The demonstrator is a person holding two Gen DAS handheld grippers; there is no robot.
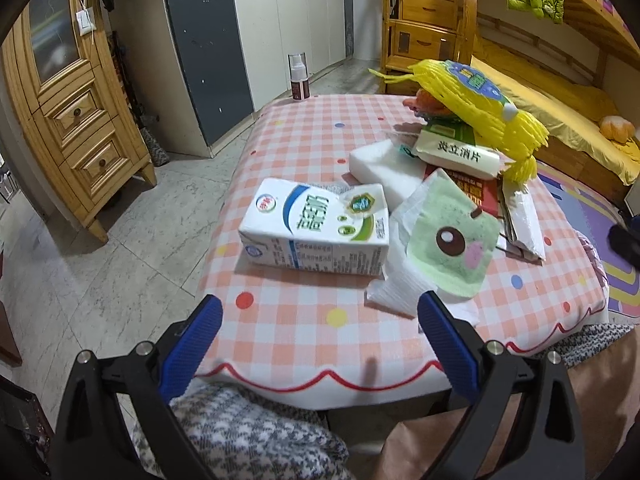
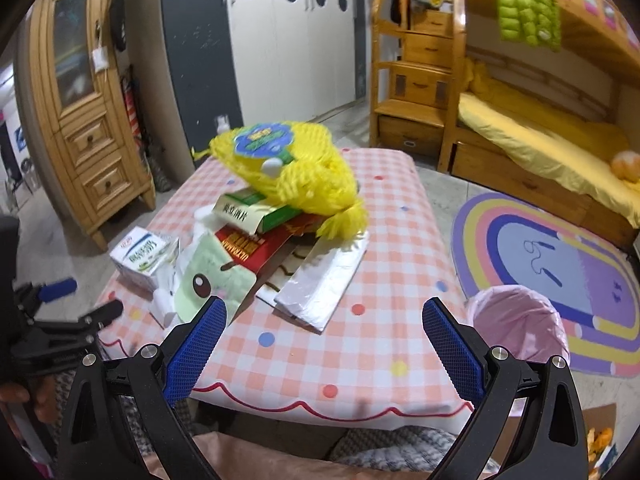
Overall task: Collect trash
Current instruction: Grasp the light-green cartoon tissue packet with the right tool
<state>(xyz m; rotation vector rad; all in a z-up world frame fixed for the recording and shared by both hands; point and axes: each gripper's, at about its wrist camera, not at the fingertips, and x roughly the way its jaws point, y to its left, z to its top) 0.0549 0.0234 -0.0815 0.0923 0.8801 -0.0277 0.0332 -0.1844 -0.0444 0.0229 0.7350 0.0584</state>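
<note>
A pile of trash lies on the checked tablecloth [image 1: 304,332]. A white milk carton [image 1: 316,228] lies on its side at the left; it also shows in the right wrist view [image 2: 142,258]. Beside it are a green tissue pack with a cartoon face [image 1: 452,244], a medicine box [image 1: 458,156], a red box [image 2: 256,250], a silver foil bag [image 2: 324,284] and a yellow foam net [image 2: 292,172] on top. My left gripper [image 1: 320,312] is open and empty, short of the carton. My right gripper [image 2: 324,316] is open and empty near the table's front edge.
A bin with a pink liner [image 2: 520,324] stands on the floor right of the table. A spray bottle [image 1: 298,76] stands at the table's far edge. A wooden cabinet [image 1: 68,120] is left, a bunk bed [image 2: 540,140] right, a rainbow rug [image 2: 560,268] beside it.
</note>
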